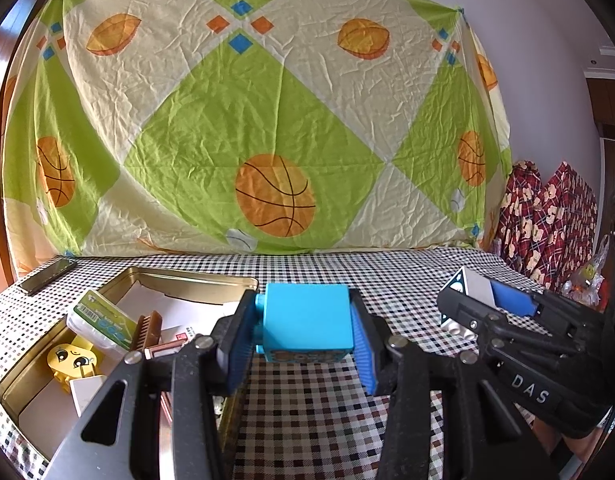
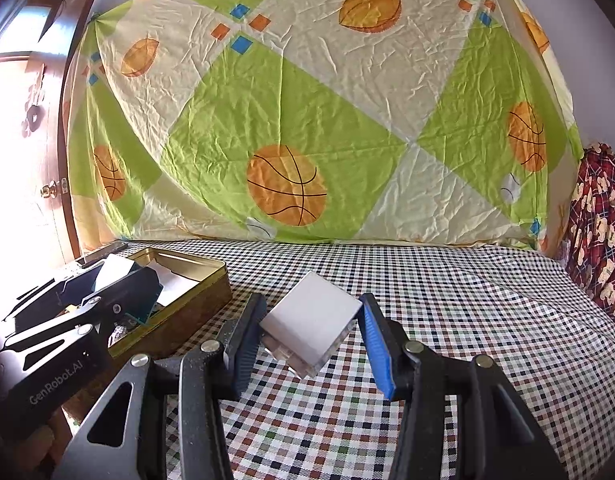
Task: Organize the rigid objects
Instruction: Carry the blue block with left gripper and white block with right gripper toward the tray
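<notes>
A bright blue toy block (image 1: 307,320) with side studs and a printed front sits squeezed between the blue pads of my left gripper (image 1: 301,305), just right of the gold tin (image 1: 195,277) and above the checked cloth. My right gripper (image 2: 312,309) is shut on a white block (image 2: 313,320), which it holds tilted above the cloth. In the left wrist view that white block (image 1: 473,289) shows studs on its underside, in the right gripper (image 1: 467,300). The left gripper (image 2: 115,280) hovers by the tin (image 2: 187,265).
The open tin holds a yellow toy figure (image 1: 73,360), a white box with a green label (image 1: 101,320), a brown comb (image 1: 147,330) and a white plug (image 1: 85,392). A phone (image 1: 47,276) lies at the back left. Red plaid fabric (image 1: 547,216) stands at the right edge.
</notes>
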`<state>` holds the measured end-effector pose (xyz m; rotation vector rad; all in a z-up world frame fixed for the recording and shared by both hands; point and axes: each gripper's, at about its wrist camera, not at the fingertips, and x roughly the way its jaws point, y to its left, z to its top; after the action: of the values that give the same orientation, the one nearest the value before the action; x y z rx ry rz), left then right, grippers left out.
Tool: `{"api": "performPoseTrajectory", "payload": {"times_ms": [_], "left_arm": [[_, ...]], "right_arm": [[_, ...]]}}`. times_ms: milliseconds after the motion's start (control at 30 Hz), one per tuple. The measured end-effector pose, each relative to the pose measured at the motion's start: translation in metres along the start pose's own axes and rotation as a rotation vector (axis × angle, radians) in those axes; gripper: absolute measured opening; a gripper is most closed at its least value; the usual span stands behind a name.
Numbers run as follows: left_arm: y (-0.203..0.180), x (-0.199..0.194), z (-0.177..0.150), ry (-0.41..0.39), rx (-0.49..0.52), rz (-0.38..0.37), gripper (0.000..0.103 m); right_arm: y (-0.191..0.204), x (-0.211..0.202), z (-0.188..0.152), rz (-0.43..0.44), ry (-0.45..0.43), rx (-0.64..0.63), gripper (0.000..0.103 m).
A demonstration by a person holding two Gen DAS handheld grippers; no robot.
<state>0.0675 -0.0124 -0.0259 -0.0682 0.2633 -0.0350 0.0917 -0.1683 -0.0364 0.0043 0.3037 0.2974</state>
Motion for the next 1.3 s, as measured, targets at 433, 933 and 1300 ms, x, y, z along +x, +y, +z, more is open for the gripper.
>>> {"api": "performPoseTrajectory", "payload": {"times_ms": [433, 933, 1300], "left_arm": [[0.007, -0.006, 0.0, -0.01, -0.012, 0.002, 0.043], [0.018, -0.014, 0.0, -0.024, -0.024, 0.021, 0.043], [0.026, -0.022, -0.002, -0.04, -0.036, 0.025, 0.043]], "right_arm": [[0.01, -0.004, 0.0, 0.015, -0.011, -0.017, 0.05], [0.021, -0.006, 0.0, 0.041, -0.019, -0.029, 0.05], [0.033, -0.008, -0.001, 0.065, -0.03, -0.045, 0.05]]}}
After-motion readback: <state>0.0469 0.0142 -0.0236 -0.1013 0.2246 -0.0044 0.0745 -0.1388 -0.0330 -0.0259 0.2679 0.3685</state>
